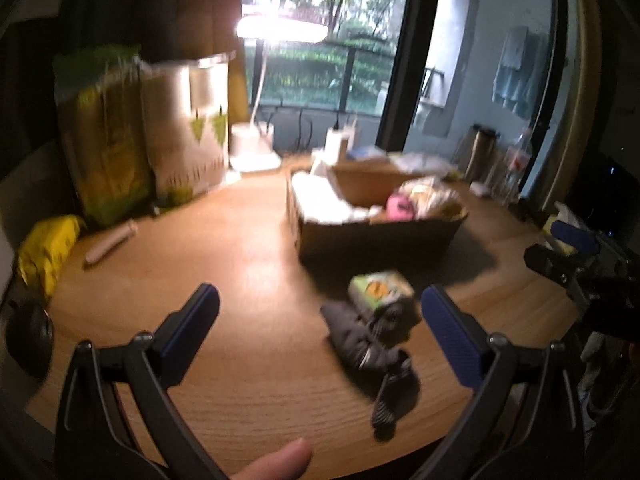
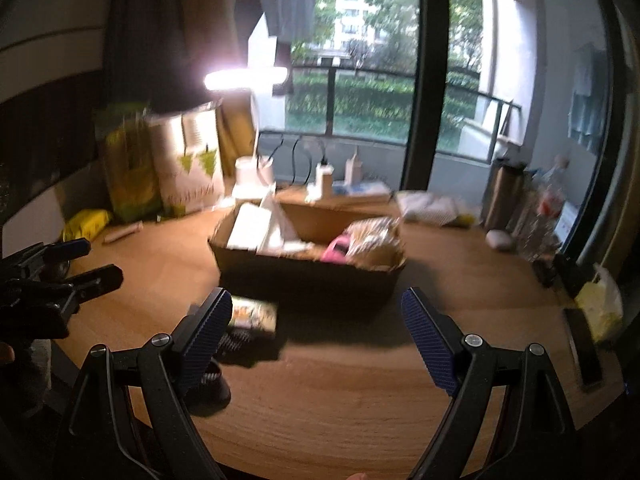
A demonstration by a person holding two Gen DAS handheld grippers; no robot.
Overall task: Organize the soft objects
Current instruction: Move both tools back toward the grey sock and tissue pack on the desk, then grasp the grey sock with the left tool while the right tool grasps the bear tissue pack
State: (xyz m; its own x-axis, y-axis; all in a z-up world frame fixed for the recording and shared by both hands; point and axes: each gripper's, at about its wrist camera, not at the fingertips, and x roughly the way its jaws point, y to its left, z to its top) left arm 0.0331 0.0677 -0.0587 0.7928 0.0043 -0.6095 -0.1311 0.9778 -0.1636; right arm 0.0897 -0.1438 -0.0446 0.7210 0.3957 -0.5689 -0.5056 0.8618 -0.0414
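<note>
A dark grey sock bundle (image 1: 368, 344) lies on the wooden table, with a small green tissue pack (image 1: 380, 290) just behind it. My left gripper (image 1: 320, 320) is open and empty above the table, the socks between its fingers and nearer the right one. A cardboard box (image 1: 376, 236) behind holds white items, a pink soft thing (image 1: 400, 206) and a crinkly bag. My right gripper (image 2: 316, 324) is open and empty in front of the box (image 2: 308, 276); the tissue pack (image 2: 254, 314) and socks (image 2: 212, 380) sit by its left finger.
Green and white bags (image 1: 140, 140) and a yellow pack (image 1: 48, 248) stand at the back left. A lit desk lamp (image 1: 256, 152), bottles (image 1: 516, 164) and a tumbler line the window side. A phone (image 2: 584, 352) and a yellow bag (image 2: 600, 308) lie at the right.
</note>
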